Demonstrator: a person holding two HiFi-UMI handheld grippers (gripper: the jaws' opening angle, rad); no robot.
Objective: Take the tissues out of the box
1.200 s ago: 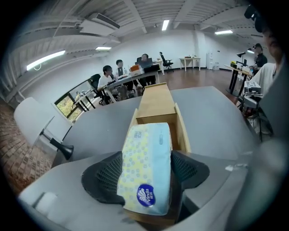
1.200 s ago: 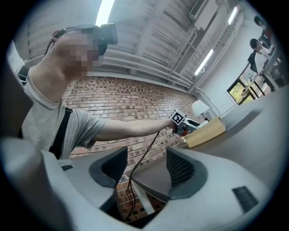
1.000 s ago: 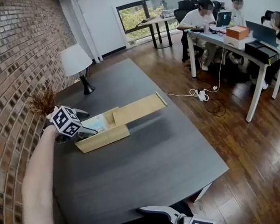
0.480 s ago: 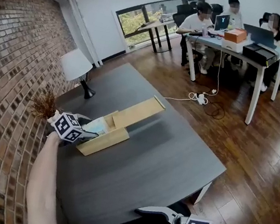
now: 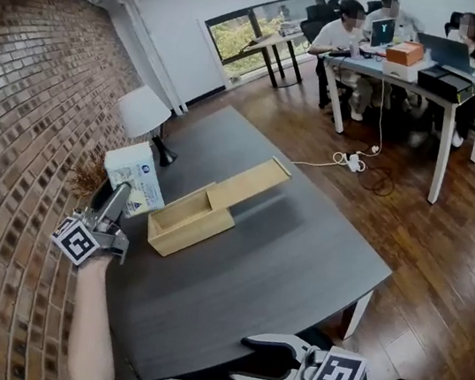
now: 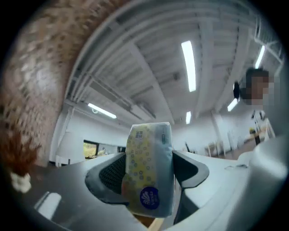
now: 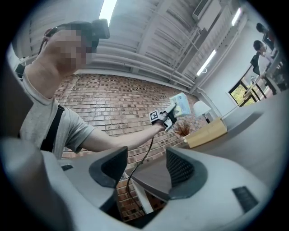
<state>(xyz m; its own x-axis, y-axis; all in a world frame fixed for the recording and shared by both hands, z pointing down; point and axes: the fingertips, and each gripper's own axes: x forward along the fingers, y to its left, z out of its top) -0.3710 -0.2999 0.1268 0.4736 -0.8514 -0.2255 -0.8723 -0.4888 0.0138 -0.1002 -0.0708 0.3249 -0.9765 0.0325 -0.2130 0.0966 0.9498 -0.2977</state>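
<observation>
A soft pack of tissues [image 5: 135,179], white and blue with a dotted wrapper, hangs in the air left of the open wooden box [image 5: 189,226]. My left gripper [image 5: 119,195] points upward with the pack between its pads; its jaws are still closing on it. In the left gripper view the tissue pack [image 6: 149,167] stands upright between both pads. The box's sliding lid [image 5: 250,180] is pushed back. My right gripper [image 5: 267,365] hovers open at the table's near edge, nothing between its fingers [image 7: 183,169].
A white lamp [image 5: 145,112] and a dried plant [image 5: 86,177] stand by the brick wall behind the box. The dark table [image 5: 297,266] ends near my right gripper. People sit at a far desk [image 5: 417,74]; a power strip [image 5: 352,162] lies on the floor.
My left gripper closed on the tissue pack inside the box, then lifted it out, up and to the left. The right gripper stayed where it was.
</observation>
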